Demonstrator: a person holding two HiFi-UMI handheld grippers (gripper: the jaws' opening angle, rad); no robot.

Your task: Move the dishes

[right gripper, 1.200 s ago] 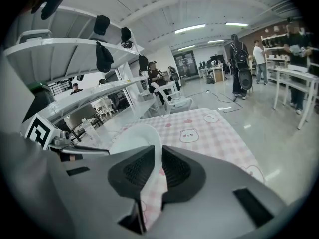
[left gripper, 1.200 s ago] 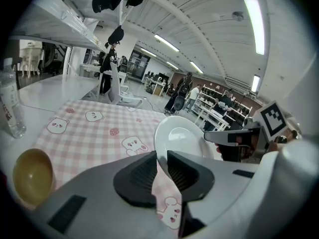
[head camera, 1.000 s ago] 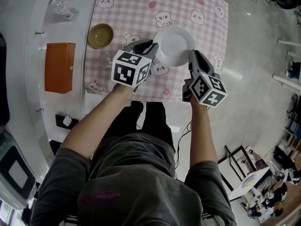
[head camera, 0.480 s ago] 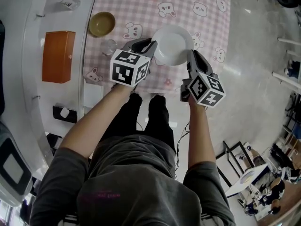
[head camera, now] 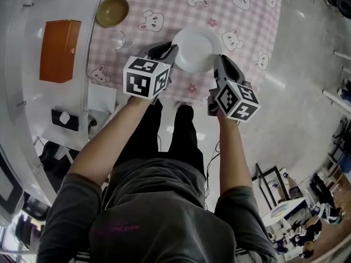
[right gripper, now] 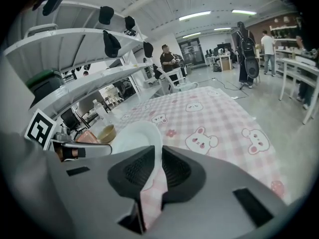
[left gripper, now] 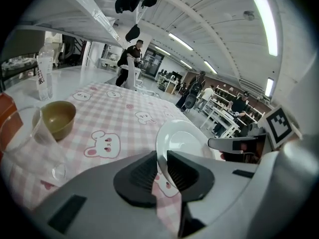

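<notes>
A white plate (head camera: pixel 195 48) hangs over the near part of the pink checked tablecloth (head camera: pixel 230 21), held by its rim from both sides. My left gripper (head camera: pixel 171 52) is shut on the plate's left rim; in the left gripper view the plate (left gripper: pixel 180 142) stands between the dark pads (left gripper: pixel 142 176). My right gripper (head camera: pixel 218 63) is shut on the right rim, and in the right gripper view the plate (right gripper: pixel 137 136) runs into the narrow gap between its jaws. A brown bowl (head camera: pixel 112 11) sits on the cloth at the far left.
A clear glass (head camera: pixel 116 39) stands near the cloth's left edge, close to the bowl (left gripper: pixel 58 119). An orange box (head camera: pixel 59 49) lies on the white counter to the left. A plastic bottle (left gripper: pixel 45 76) stands farther back. People and tables (left gripper: pixel 234 111) fill the room behind.
Both grippers have come nearer to the table's front edge and lower, carrying the plate between them. The bowl and orange box have slid up in the head view.
</notes>
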